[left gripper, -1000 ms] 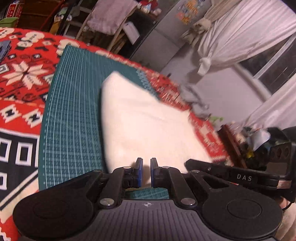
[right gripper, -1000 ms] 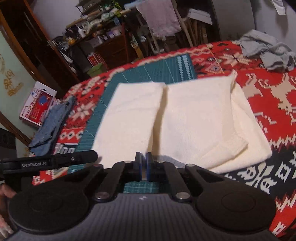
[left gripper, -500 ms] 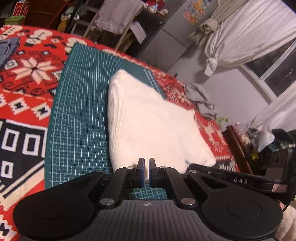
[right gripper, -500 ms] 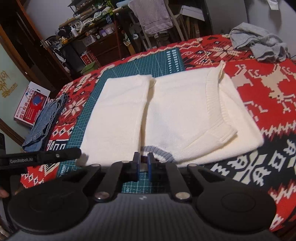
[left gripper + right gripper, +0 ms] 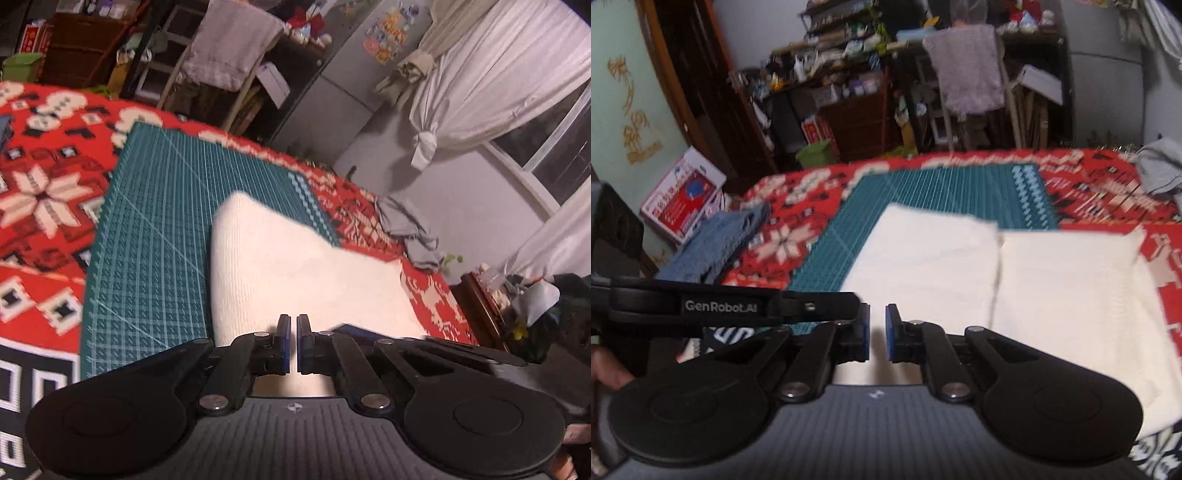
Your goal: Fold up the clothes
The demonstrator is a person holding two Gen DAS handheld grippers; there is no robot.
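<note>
A cream-white knitted sweater (image 5: pixel 1027 295) is lying folded on a dark green cutting mat printed with a pale grid (image 5: pixel 155 258), and the mat is resting on a counter covered by a red, white and black patterned cloth (image 5: pixel 40 192). In the right wrist view the sweater is showing as two flat panels side by side with a crease running between them; its left panel is sitting on the mat, while its right part is spreading past the mat's right edge onto the patterned cloth. The left gripper (image 5: pixel 293 341) is hovering at the near edge of the sweater with its blue-padded jaws nearly together, a narrow slit showing between them and no cloth caught there. The right gripper (image 5: pixel 877 332) is hovering over the near edge of the sweater's left panel, its jaws slightly apart with a small gap and holding nothing. In the right wrist view the black arm of the left gripper, lettered GenRobot.AI, is reaching in from the left, just beside the right gripper's left jaw. A folded blue denim garment (image 5: pixel 713 247) is lying on the patterned cloth to the left, well apart from the sweater. A crumpled grey garment (image 5: pixel 410 232) is lying at the far right of the counter. Beyond the counter, a pale pink-grey towel (image 5: pixel 967 70) is hanging over a chair back, in front of cluttered dark shelves.
</note>
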